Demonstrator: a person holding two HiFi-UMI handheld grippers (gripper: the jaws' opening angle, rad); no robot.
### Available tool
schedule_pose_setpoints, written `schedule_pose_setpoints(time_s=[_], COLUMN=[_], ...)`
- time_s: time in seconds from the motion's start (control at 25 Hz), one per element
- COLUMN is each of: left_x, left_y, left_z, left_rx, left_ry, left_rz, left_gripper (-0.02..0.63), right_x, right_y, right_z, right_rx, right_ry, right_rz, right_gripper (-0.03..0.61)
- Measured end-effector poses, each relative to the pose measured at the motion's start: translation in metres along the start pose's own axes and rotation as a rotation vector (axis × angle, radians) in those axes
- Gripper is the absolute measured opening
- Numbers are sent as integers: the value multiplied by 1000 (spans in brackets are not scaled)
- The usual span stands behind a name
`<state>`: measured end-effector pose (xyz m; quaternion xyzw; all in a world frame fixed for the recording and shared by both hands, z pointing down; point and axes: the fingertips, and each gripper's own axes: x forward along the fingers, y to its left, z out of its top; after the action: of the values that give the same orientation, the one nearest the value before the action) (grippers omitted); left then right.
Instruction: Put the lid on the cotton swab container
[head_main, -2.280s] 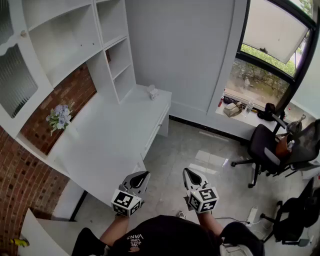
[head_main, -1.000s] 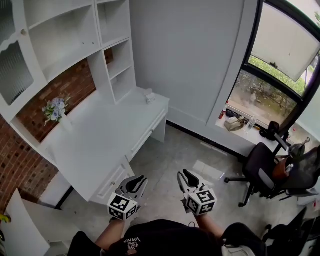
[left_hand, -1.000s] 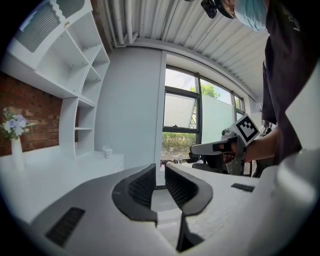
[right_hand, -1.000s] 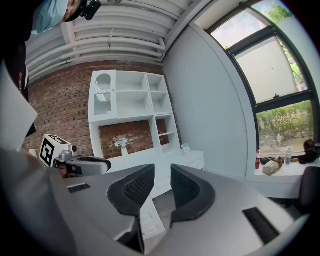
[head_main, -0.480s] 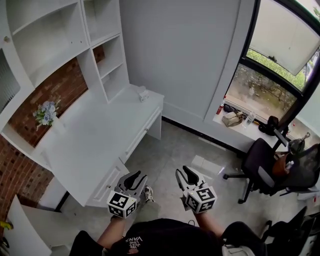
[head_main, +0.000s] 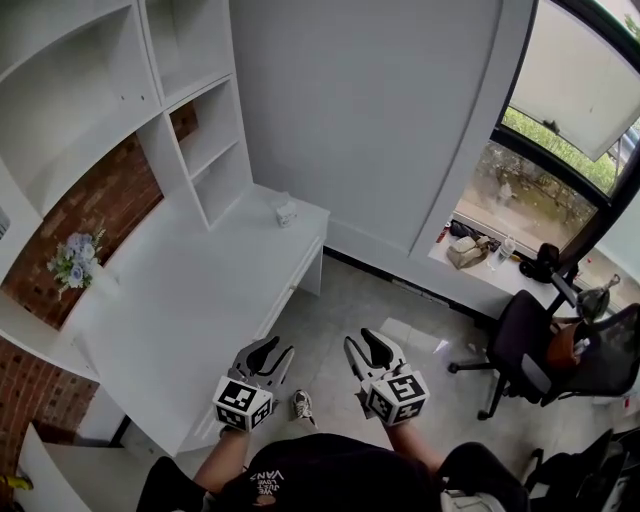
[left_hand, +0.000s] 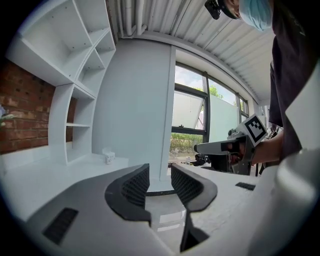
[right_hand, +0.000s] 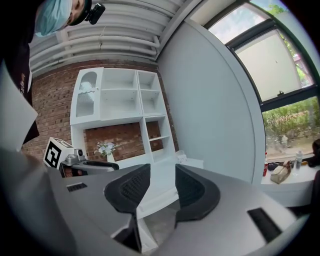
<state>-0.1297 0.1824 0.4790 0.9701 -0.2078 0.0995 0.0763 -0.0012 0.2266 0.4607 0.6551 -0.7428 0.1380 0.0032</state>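
The small white cotton swab container (head_main: 285, 211) stands near the far corner of the long white desk (head_main: 180, 300), close to its edges. Well apart from it, over open grey tiled floor (head_main: 400, 300) beside the desk's front edge, the left gripper (head_main: 268, 352) and right gripper (head_main: 364, 346) hang, jaws opening with nothing between them.

The counter (head_main: 190, 290) looks smooth, matt white. A rough red brick wall (head_main: 95, 200) backs the painted shelves (head_main: 160, 160). The floor (head_main: 340, 290) shines glossy.
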Motion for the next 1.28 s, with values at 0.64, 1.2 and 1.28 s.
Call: schedule_pose_setpoints(time_s=[0.64, 1.2, 1.28], left_x=[73, 102, 112], left_y=[154, 199, 208], left_z=[36, 23, 24], left_rx=[-29, -57, -66], left_ry=[-36, -25, -26], left_rz=[-24, 87, 111], left_gripper=[158, 161, 161], right_x=[151, 201, 212], right_y=[-21, -50, -61], right_z=[44, 29, 31], right_rx=[-58, -32, -38], right_ry=[-12, 20, 22], right_rz=[-43, 36, 54], right_gripper=[155, 155, 155])
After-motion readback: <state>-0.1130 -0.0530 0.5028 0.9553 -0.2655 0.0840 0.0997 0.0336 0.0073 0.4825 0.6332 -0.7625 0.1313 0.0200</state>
